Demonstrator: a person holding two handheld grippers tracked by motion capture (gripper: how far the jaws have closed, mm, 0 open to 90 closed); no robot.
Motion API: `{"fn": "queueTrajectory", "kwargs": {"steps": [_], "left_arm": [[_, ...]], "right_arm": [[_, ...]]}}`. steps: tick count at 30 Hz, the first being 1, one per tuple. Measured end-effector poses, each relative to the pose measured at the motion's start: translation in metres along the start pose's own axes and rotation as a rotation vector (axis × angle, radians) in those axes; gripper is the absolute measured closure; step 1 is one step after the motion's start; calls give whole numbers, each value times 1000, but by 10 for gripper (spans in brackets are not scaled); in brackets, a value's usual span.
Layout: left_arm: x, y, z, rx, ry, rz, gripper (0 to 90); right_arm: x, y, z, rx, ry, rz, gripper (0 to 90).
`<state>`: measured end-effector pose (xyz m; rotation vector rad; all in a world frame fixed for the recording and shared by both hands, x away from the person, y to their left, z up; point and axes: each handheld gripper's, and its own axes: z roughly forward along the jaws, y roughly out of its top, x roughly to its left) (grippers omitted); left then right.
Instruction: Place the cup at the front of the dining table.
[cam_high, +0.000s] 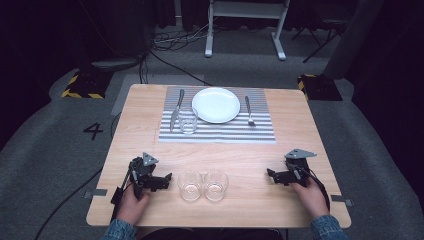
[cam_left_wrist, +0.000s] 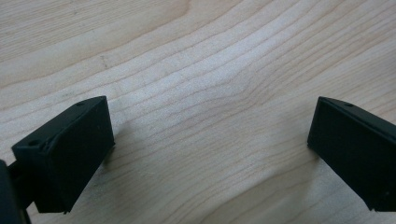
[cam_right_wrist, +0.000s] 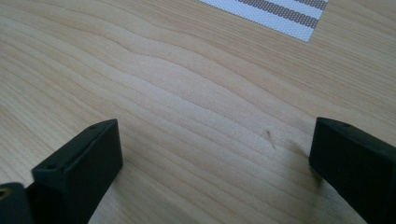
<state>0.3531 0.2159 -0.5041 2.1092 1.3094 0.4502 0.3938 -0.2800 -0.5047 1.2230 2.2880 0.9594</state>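
Observation:
Two clear glasses (cam_high: 190, 185) (cam_high: 216, 184) stand side by side near the front edge of the wooden table (cam_high: 140, 130). My left gripper (cam_high: 165, 180) rests on the table just left of them, open, with bare wood between its jaws (cam_left_wrist: 210, 140). My right gripper (cam_high: 272, 175) rests to their right, also open over bare wood (cam_right_wrist: 215, 149). Farther back lies a striped placemat (cam_high: 220, 132) holding a white plate (cam_high: 216, 104), a knife (cam_high: 176, 108), a fork (cam_high: 249, 111) and a third clear glass (cam_high: 188, 120).
Cables (cam_high: 65, 200) trail off the table's left side onto the grey floor. A white stand's feet (cam_high: 245, 30) sit beyond the table. Yellow-black marked blocks (cam_high: 82, 85) (cam_high: 320, 86) flank the far corners. A placemat corner (cam_right_wrist: 280, 14) shows in the right gripper view.

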Motion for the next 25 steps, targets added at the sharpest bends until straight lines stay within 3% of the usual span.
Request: {"fn": "queueTrajectory", "kwargs": {"steps": [11, 20, 25], "left_arm": [[0, 0, 0, 0, 0, 1, 5], [0, 0, 0, 0, 1, 1, 5], [0, 0, 0, 0, 1, 2, 5]], "right_arm": [[6, -2, -2, 2, -37, 29, 14], [12, -7, -8, -40, -11, -43, 138], [12, -7, -8, -39, -5, -42, 144]]}}
